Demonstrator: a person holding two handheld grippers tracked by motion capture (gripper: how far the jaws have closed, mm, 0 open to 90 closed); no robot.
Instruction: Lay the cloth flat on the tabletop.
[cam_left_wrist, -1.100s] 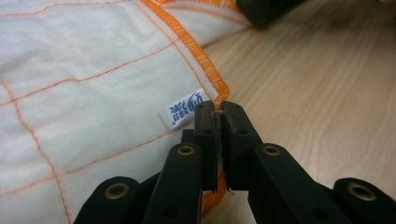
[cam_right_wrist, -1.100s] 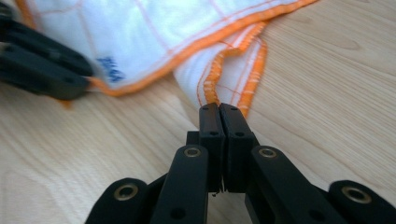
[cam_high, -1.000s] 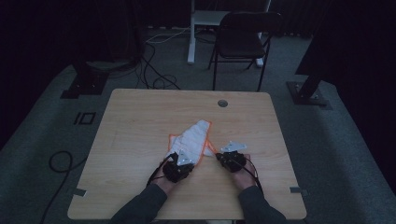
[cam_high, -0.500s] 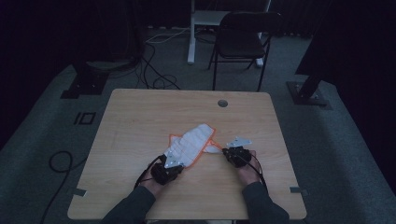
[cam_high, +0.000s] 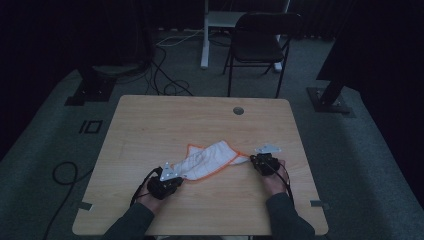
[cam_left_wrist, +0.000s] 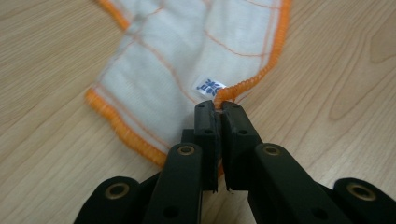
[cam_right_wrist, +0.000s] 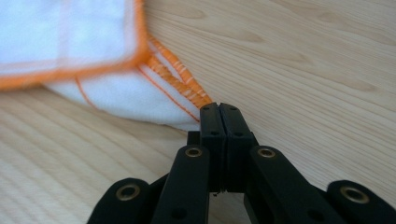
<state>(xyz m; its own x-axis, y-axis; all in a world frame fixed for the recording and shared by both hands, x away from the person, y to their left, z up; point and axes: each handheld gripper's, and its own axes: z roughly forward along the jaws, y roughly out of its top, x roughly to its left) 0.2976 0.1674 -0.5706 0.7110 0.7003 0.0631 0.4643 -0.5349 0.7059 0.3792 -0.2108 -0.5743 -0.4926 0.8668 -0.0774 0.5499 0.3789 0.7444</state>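
While a black chair (cam_high: 260, 40) waits behind the wooden table (cam_high: 150, 125), both hands sit low — left gripper (cam_high: 172, 176) and right gripper (cam_high: 252, 159) each pinching opposite corners of the orange-edged cloth (cam_high: 207, 159) lying between them.

The cloth (cam_left_wrist: 187, 56) is white with thin orange lines and a bright orange edge. Its little tag (cam_left_wrist: 208, 86) has blue marks. The table (cam_high: 170, 125) is light brown wood.

cloth (cam_high: 207, 160) sits on the table (cam_high: 165, 120), between left gripper (cam_high: 169, 181) and right gripper (cam_high: 257, 161), chair (cam_high: 260, 42) behind.
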